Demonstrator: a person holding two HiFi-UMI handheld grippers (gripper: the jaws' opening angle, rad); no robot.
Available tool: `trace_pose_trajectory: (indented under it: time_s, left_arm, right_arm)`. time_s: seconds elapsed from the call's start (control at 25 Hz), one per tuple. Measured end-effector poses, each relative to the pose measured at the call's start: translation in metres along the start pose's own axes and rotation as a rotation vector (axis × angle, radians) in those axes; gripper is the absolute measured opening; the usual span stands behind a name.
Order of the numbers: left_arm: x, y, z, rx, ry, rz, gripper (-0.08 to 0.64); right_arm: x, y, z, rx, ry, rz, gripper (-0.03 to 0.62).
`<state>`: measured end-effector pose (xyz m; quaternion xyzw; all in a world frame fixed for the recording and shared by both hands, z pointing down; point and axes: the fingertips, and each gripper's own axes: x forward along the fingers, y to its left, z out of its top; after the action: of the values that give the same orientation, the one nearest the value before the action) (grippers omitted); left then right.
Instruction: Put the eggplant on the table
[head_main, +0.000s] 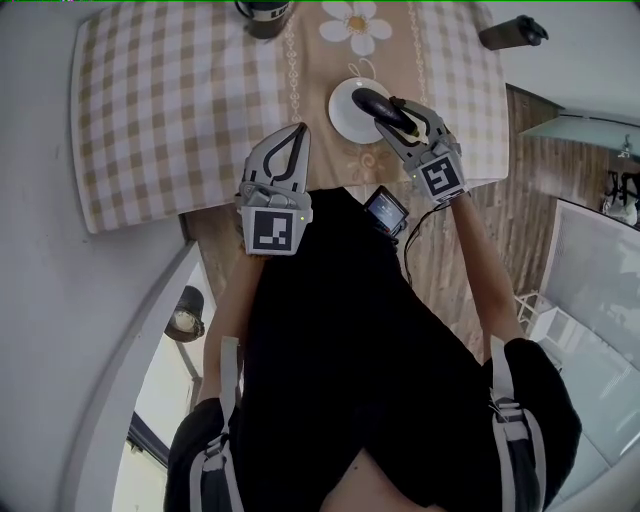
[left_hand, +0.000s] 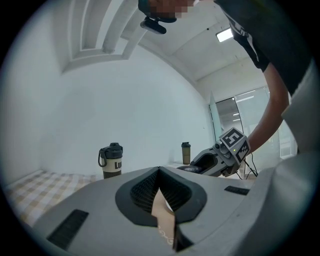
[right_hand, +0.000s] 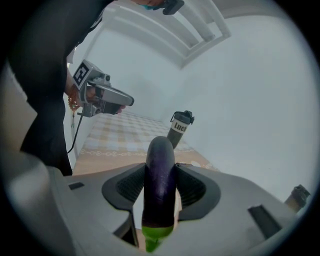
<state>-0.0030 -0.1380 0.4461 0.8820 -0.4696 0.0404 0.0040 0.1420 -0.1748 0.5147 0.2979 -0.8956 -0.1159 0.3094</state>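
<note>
A dark purple eggplant (head_main: 378, 104) with a green stem end (right_hand: 159, 186) is clamped between the jaws of my right gripper (head_main: 398, 118), which is shut on it. It hangs just over a white plate (head_main: 345, 115) near the front edge of the table (head_main: 180, 100), which has a checked cloth. In the right gripper view the eggplant stands up between the pads of the right gripper (right_hand: 161, 172). My left gripper (head_main: 298, 135) hovers over the table's front edge, left of the plate. Its jaws are shut and hold nothing (left_hand: 159, 172).
A dark-lidded bottle (head_main: 265, 12) stands at the table's far edge, beside a flower-shaped mat (head_main: 357, 25). The left gripper view shows a second small bottle (left_hand: 185, 152) farther back. A small screen device (head_main: 386, 210) hangs by the person's body. A white wall runs along the left.
</note>
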Motion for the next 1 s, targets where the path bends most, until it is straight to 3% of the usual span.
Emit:
trace_pose_trajectory:
  time_s: [1.0]
  left_arm:
    - [0.000,0.006,-0.019,0.009,0.049,0.025,0.003]
  right_arm:
    - [0.039,0.021,-0.059,0.010,0.093,0.131,0.196]
